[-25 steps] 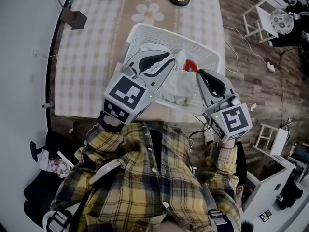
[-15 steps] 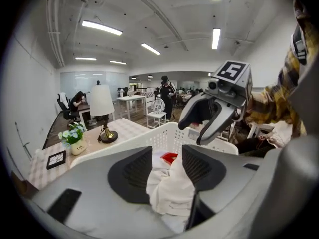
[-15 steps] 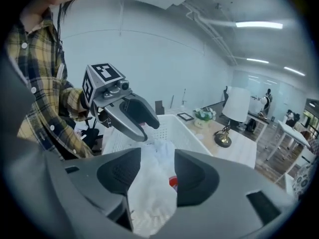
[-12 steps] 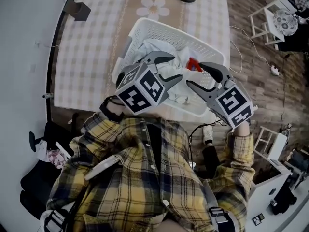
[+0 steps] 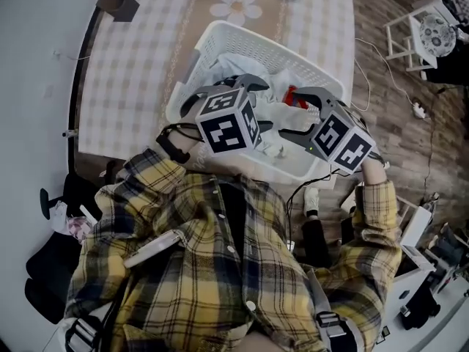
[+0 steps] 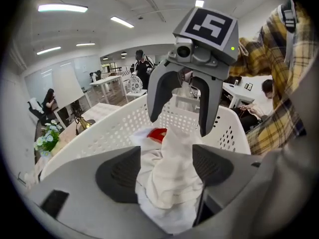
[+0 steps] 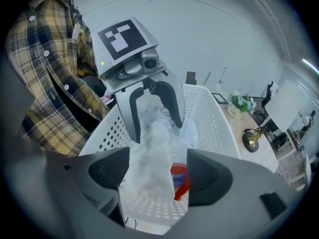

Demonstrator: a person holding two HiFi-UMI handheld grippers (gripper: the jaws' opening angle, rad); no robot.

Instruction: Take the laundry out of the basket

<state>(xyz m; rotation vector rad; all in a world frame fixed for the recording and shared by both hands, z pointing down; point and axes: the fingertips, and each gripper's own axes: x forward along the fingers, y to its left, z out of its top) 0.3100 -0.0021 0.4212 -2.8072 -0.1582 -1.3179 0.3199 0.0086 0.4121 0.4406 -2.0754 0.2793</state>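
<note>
Left claw, right claw opening, laundry between

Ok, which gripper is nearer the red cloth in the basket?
Right. The red cloth lies just ahead of the right gripper, whose opening jaws straddle white cloth. The left gripper, jaws also opening around white cloth, has the red cloth well beyond its tips.

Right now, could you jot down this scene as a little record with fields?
Place: white perforated laundry basket on a checked tablecloth
Contents: white cloth, a red item
Left gripper: over the basket, jaws opening, white cloth between them
Right gripper: facing it, jaws opening, white cloth between them
Laundry: not yet out of the basket
</note>
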